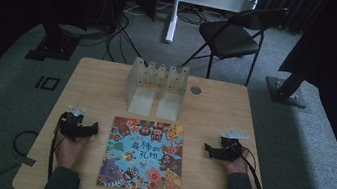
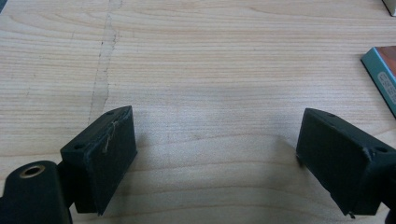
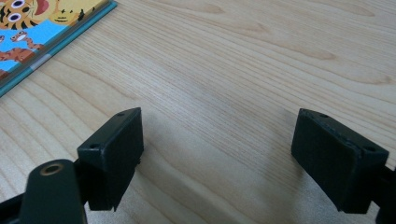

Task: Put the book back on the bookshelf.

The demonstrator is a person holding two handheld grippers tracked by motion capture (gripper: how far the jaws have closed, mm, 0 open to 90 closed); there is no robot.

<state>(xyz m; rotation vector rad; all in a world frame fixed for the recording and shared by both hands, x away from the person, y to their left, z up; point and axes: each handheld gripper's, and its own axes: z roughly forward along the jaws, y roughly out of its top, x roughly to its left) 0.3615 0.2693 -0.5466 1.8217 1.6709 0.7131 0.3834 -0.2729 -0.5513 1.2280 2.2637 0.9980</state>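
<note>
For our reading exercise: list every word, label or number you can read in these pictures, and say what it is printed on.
"最棒的礼物": title on the cover of the picture book.
Small print on the book's edge, in the left claw's view: too blurred to read.
Nothing else carries readable text.

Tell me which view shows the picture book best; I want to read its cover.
The high view: the picture book lies flat, whole cover visible. The left gripper view catches one corner; the right gripper view shows an edge strip with tigers.
</note>
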